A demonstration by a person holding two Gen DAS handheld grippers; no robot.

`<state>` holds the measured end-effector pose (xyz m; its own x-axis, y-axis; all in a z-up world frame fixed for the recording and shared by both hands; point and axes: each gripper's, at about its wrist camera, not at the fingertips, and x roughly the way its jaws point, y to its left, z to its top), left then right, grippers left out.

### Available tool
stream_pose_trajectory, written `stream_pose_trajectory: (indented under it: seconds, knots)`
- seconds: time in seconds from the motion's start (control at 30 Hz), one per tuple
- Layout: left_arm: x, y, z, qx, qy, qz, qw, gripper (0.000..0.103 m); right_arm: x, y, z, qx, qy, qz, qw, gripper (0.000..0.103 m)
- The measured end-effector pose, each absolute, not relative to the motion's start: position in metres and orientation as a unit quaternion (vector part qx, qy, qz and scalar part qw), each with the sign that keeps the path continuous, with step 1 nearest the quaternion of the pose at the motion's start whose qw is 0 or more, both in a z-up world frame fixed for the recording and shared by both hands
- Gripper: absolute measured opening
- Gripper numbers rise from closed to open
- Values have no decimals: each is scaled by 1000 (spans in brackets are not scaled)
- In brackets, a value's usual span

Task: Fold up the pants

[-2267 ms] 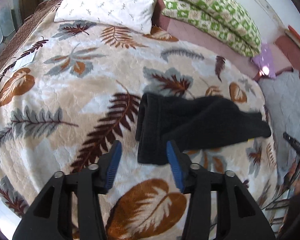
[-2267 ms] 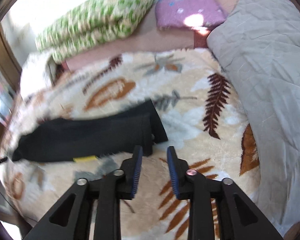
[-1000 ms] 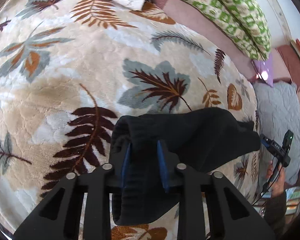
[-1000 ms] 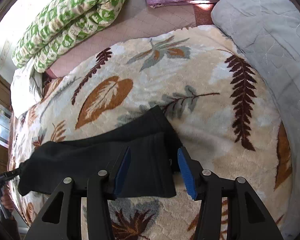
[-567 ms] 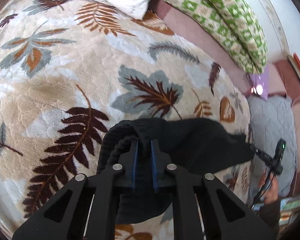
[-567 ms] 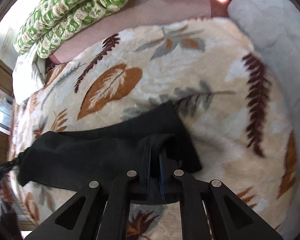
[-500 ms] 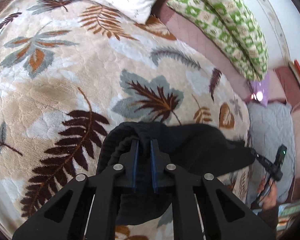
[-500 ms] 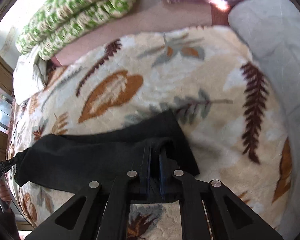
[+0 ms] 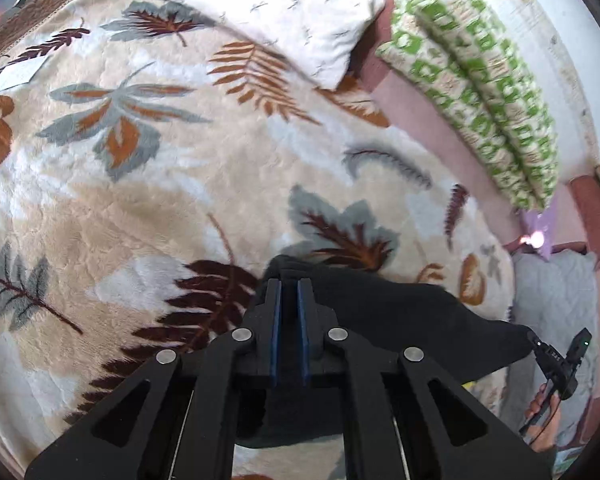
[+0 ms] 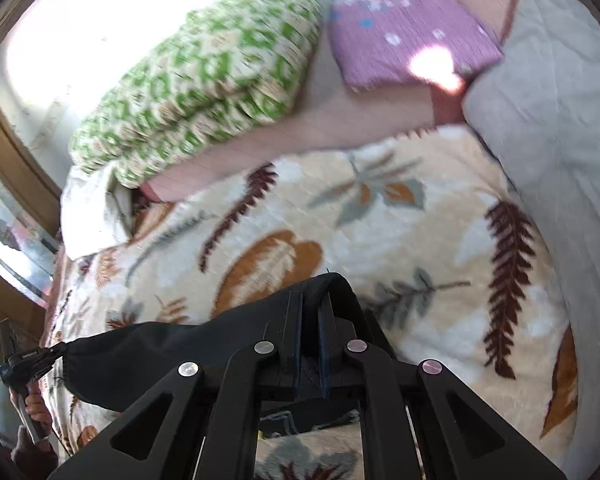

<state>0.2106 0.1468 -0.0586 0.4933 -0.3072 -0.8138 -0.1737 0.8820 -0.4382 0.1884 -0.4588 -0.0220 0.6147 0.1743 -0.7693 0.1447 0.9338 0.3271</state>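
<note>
**Both grippers pinching the black pants over the leaf blanket**

In the left wrist view, our left gripper (image 9: 289, 284) has its blue pads nearly together, clamped on one end of the black pants (image 9: 400, 320). The dark cloth bunches around the fingertips and stretches away to the right, above the leaf-patterned blanket (image 9: 140, 200). At the far right end of the cloth we see the other gripper and a hand (image 9: 540, 412). A white pillow (image 9: 268, 8) and a green patterned quilt (image 9: 480, 80) lie at the far side of the bed.

In the right wrist view, our right gripper (image 10: 310, 304) is likewise pressed shut on a fold of the pants (image 10: 160, 352), which run off to the left. A purple pillow (image 10: 404, 32) and a grey quilt (image 10: 560, 120) lie beyond.
</note>
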Motion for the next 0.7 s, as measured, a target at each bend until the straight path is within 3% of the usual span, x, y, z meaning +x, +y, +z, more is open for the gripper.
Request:
stream_pose_trajectory:
  seconds: [0.2,0.4,0.5,0.63,0.7]
  knots:
    - [222,174,-81,-239,524,13,817,3,191,-476,-82,188,491,-32,850,6]
    - [216,178,-73,-237,529,8,815,3,187,-477,-91,179,505,-33,844,14]
    - [214,155,-51,-197,524,-25,828,3,178,-484,-70,188,476,-26,858,18]
    - [212,91,-20,-122,523,-101,838,7,168,-490,-56,191,463,-25,865,34]
    - [212,58,-11,-91,530,-134,833,17,163,-493,-58,201,465,-18,862,34]
